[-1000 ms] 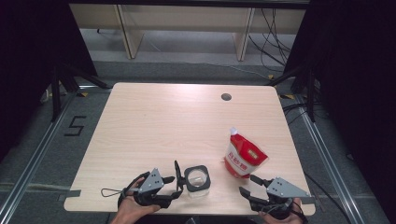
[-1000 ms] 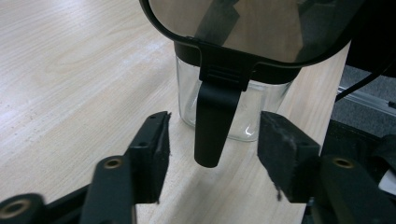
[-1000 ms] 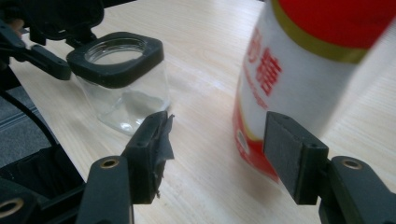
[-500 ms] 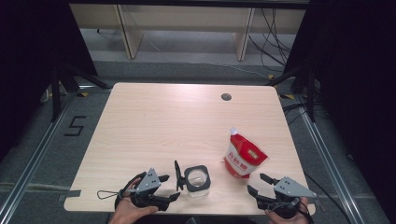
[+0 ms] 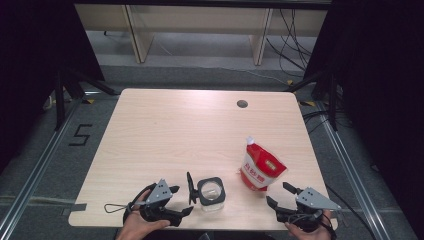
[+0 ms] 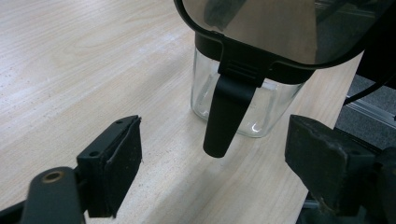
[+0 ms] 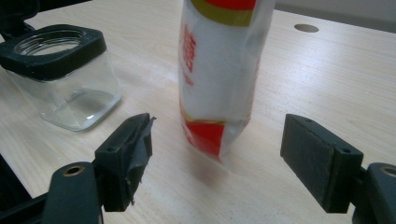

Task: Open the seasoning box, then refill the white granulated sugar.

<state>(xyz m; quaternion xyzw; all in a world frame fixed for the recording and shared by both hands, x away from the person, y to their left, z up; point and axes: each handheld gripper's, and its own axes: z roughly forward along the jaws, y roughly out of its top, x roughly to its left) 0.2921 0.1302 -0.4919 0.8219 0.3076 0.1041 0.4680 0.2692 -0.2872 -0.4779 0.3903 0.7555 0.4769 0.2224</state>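
A pale wooden table bears a glass jar and a red-and-white pouch.

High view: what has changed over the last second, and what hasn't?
Both grippers' jaws have just been opening. The left gripper stands open by the jar, nothing between its pads. The right gripper has drawn back a little toward the table's near edge, open, clear of the red and white pouch. Jar, its flipped-up lid and pouch stayed where they were on the table.
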